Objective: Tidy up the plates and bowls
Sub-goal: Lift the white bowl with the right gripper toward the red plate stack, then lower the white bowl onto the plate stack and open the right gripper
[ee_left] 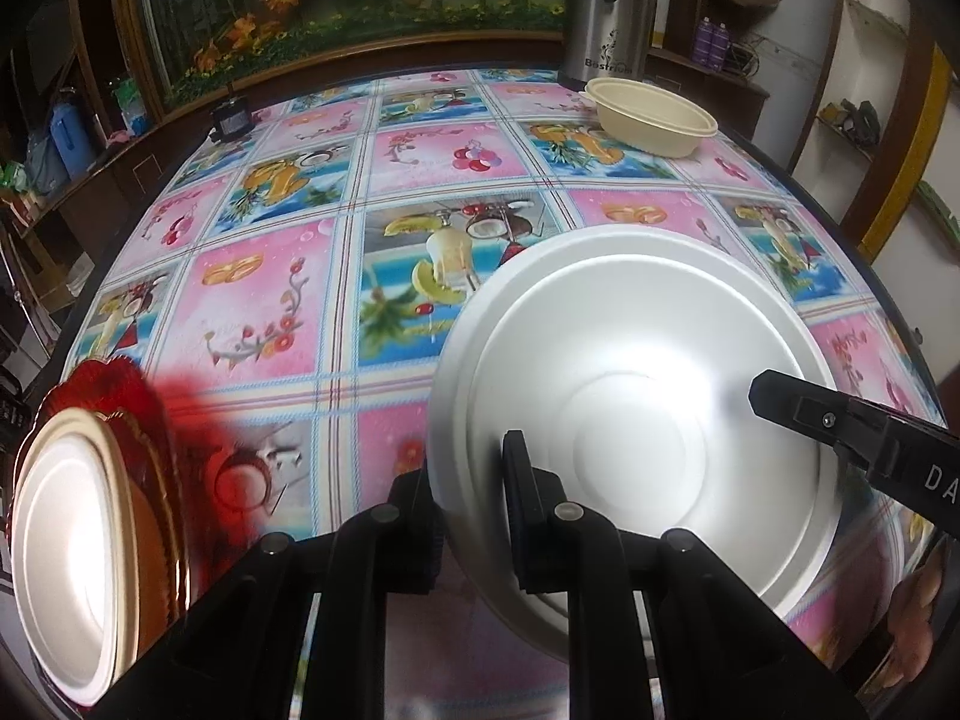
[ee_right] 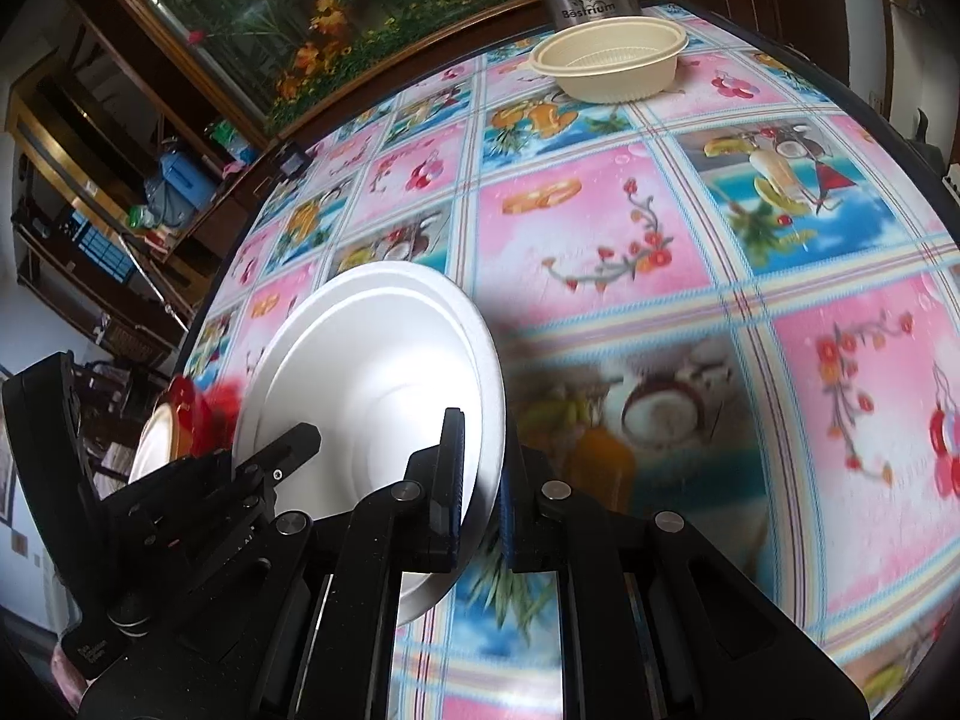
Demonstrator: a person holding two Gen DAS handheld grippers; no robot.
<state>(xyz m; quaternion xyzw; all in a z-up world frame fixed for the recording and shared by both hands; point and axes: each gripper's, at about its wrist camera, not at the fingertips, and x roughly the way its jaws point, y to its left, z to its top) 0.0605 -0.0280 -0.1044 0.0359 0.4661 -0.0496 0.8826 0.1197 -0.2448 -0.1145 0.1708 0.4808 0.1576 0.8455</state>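
A white foam bowl (ee_left: 636, 396) is held above the table by both grippers. My left gripper (ee_left: 474, 480) is shut on its near-left rim. My right gripper (ee_right: 483, 474) is shut on its right rim, and the bowl (ee_right: 372, 372) shows tilted on edge in the right wrist view. The right gripper's finger (ee_left: 840, 420) reaches into the left wrist view from the right. A stack with a white bowl (ee_left: 66, 570) on a tan plate and a red scalloped plate (ee_left: 120, 384) sits at the table's left edge. A beige plastic bowl (ee_left: 651, 114) stands at the far side; it also shows in the right wrist view (ee_right: 609, 60).
The table (ee_left: 270, 300) has a pink and blue fruit-pattern cloth. A steel thermos (ee_left: 606, 12) stands behind the beige bowl. A small black box (ee_left: 231, 120) sits at the far left edge. Shelves and a flower mural lie beyond.
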